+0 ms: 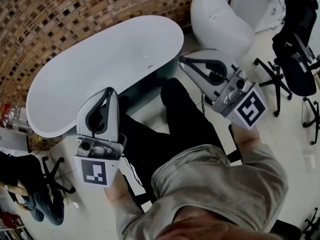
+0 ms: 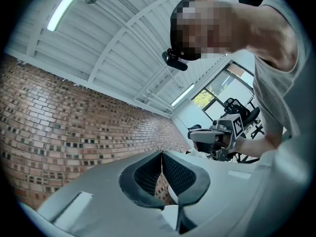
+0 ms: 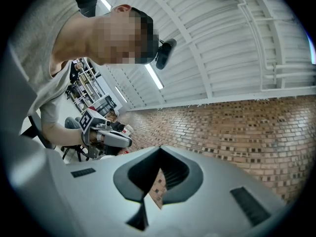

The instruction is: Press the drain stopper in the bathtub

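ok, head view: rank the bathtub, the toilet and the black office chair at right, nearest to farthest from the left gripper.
1. bathtub: just ahead of the left gripper, whose shut fingers point toward its near rim.
2. toilet: off to the right, beyond the tub's right end.
3. black office chair: far right of the view, past the toilet.

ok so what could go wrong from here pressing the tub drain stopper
Both the left gripper and right gripper point up at the brick wall, not into the bathtub, so swinging down could clip its rim. Only a small mark hints at the stopper, so a press may miss. Shut, narrow jaw tips might slip there.
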A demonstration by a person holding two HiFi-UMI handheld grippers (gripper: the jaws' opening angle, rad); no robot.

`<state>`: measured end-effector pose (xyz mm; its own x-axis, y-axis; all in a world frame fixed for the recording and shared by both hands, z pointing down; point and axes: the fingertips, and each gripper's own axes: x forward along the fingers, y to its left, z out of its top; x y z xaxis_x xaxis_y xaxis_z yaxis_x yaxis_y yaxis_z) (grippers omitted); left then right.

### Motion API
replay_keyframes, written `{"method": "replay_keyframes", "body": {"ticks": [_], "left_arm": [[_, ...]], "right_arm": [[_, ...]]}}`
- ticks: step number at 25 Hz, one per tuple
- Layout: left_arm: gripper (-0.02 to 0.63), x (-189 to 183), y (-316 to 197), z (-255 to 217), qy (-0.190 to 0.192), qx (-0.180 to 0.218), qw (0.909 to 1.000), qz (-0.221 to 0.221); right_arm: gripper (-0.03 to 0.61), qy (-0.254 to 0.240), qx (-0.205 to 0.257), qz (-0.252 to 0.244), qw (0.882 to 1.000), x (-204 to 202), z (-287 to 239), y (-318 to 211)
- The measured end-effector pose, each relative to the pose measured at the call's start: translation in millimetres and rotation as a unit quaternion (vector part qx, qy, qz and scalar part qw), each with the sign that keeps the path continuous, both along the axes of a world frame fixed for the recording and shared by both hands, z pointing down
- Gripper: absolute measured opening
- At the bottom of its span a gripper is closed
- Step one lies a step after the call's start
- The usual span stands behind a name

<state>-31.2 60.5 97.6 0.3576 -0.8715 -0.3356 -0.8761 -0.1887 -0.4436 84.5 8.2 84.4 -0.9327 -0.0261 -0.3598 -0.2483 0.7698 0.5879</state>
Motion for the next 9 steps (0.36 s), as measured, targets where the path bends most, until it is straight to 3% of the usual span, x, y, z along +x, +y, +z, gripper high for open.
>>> {"method": "replay_keyframes", "body": {"ticks": [9], "left_arm": [[0.0,-3.8,1.0,-2.7,0.0,-0.001,1.0,0.0]], "right_arm": [[0.002,0.004,0.0,0.0,1.0,-4.7,-1.4,2.0]]}}
